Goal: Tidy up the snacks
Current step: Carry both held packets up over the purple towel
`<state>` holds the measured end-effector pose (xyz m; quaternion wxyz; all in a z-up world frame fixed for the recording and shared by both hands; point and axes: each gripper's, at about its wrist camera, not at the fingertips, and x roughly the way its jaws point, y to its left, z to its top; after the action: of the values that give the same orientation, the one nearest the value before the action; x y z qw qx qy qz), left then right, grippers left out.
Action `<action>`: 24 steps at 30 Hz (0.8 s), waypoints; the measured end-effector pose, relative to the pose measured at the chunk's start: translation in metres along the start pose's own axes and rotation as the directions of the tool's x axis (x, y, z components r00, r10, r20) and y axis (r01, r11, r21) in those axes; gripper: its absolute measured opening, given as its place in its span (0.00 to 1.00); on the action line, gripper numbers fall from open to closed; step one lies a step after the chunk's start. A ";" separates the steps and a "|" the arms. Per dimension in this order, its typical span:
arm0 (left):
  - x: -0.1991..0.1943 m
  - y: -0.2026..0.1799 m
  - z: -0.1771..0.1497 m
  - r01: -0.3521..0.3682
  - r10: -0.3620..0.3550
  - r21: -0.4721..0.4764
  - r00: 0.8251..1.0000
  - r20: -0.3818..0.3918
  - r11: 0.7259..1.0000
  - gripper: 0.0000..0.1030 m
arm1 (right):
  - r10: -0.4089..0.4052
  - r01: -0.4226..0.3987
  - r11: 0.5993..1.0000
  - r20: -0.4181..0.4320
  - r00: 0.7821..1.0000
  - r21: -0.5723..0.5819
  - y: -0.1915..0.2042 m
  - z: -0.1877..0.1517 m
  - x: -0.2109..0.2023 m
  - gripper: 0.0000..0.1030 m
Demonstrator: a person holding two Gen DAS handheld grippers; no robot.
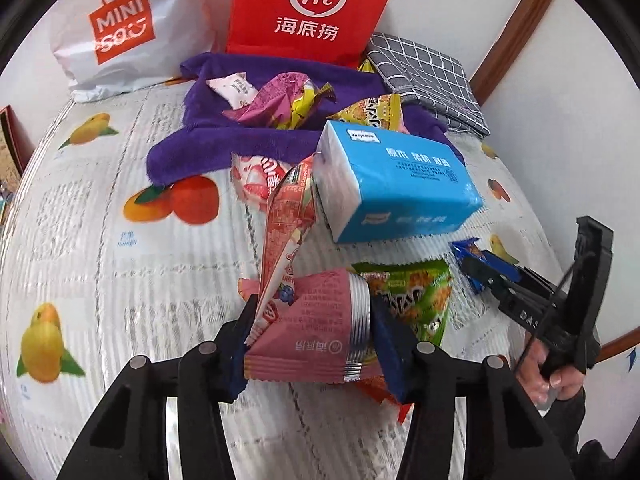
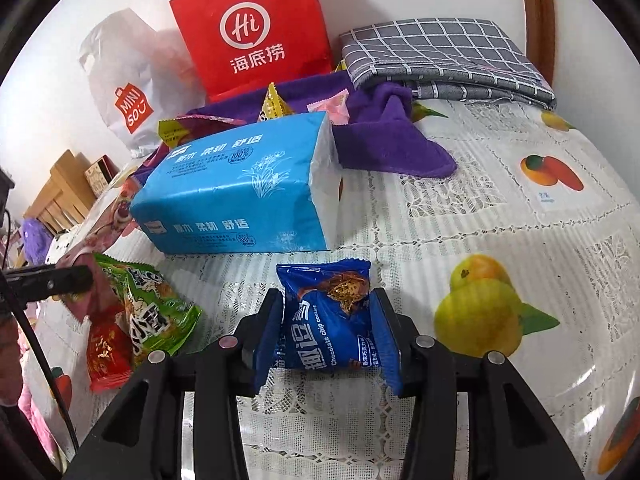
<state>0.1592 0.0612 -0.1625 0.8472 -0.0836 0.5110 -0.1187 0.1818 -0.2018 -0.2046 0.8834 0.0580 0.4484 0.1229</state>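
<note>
At six o'clock in each view, both fingers hold snacks: left gripper [image 1: 312,344] a pink packet [image 1: 308,332], right gripper [image 2: 326,320] chocolate chip cookies [image 2: 328,316]; next, probably carry them toward the purple towel [image 1: 208,140] pile at twelve.

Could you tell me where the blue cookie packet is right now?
The blue cookie packet sits between the right gripper fingers, just in front of the tissue pack.

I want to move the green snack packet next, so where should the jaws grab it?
Grip the green snack packet at its free right-hand edge, coming from the open tablecloth side. It lies flat, and the red packet and pink packet crowd its left.
</note>
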 end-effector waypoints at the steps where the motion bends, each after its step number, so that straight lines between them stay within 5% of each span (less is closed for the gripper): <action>1: -0.001 0.001 -0.003 0.007 -0.007 -0.004 1.000 -0.008 1.000 0.49 | -0.001 0.001 1.000 0.000 1.000 -0.001 0.000 0.000 0.000 0.45; 6: 0.002 0.006 -0.018 -0.002 0.001 -0.010 0.999 -0.047 1.000 0.68 | -0.011 0.011 1.000 -0.001 1.000 -0.008 0.001 0.000 0.000 0.45; 13: 0.000 0.012 -0.028 0.008 -0.009 -0.039 0.999 -0.031 0.999 0.68 | -0.009 0.009 1.000 -0.001 1.000 -0.007 0.001 0.000 0.000 0.45; 18: -0.002 0.016 -0.020 0.016 -0.016 -0.065 1.000 0.005 0.998 0.66 | 0.001 -0.001 1.000 0.000 1.000 0.000 -0.001 0.000 0.000 0.45; 20: -0.001 0.017 -0.017 0.029 -0.028 -0.065 0.999 0.015 0.997 0.48 | 0.005 -0.005 1.000 0.001 1.000 0.004 -0.001 0.000 0.000 0.45; 24: -0.004 0.014 -0.015 0.039 -0.038 -0.057 0.999 0.021 0.998 0.42 | 0.002 -0.002 1.000 0.000 1.000 0.001 -0.001 0.000 0.000 0.45</action>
<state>0.1457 0.0755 -0.1703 0.8470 -0.1187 0.5041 -0.1196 0.1817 -0.2028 -0.2049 0.8833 0.0592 0.4483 0.1236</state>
